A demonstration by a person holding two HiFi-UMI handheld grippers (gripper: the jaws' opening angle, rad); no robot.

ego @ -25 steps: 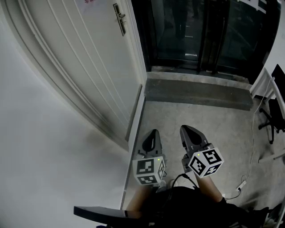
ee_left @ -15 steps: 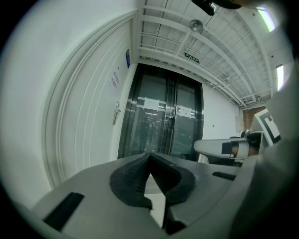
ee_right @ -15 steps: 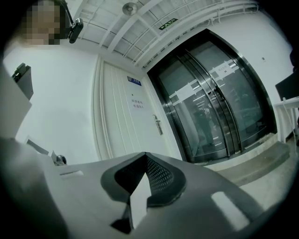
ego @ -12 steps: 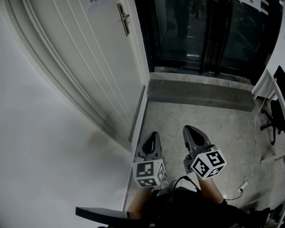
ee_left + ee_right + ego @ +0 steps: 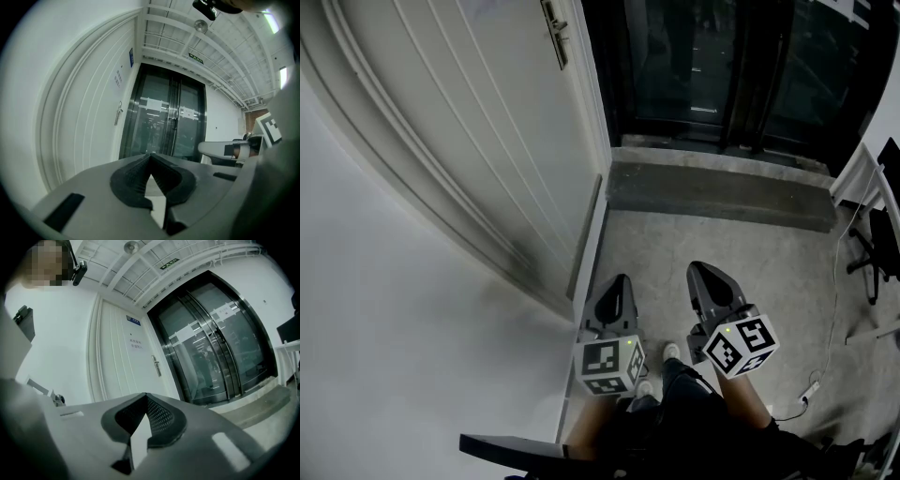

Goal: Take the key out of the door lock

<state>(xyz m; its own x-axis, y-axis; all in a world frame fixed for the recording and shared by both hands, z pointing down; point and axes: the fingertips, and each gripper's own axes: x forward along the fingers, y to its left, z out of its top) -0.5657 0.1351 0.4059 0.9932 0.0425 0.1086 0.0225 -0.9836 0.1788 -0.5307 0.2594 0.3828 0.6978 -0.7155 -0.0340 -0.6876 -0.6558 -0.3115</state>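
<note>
Movement came from the feet, not the arms: a pale shoe (image 5: 672, 352) had just swung into the head view beneath the right tongs (image 5: 705, 273), and the lock plate (image 5: 553, 33) on the white door (image 5: 469, 141) had slid up toward the top edge. That read as a step toward the door, so this was still only the approach. The left tongs (image 5: 617, 281) and the right pair hung low over the floor (image 5: 750, 253), side by side. Each had its tips pressed together and nothing between them. The lock plate stood well apart from both, and the key itself was too small to make out in any view.
</note>
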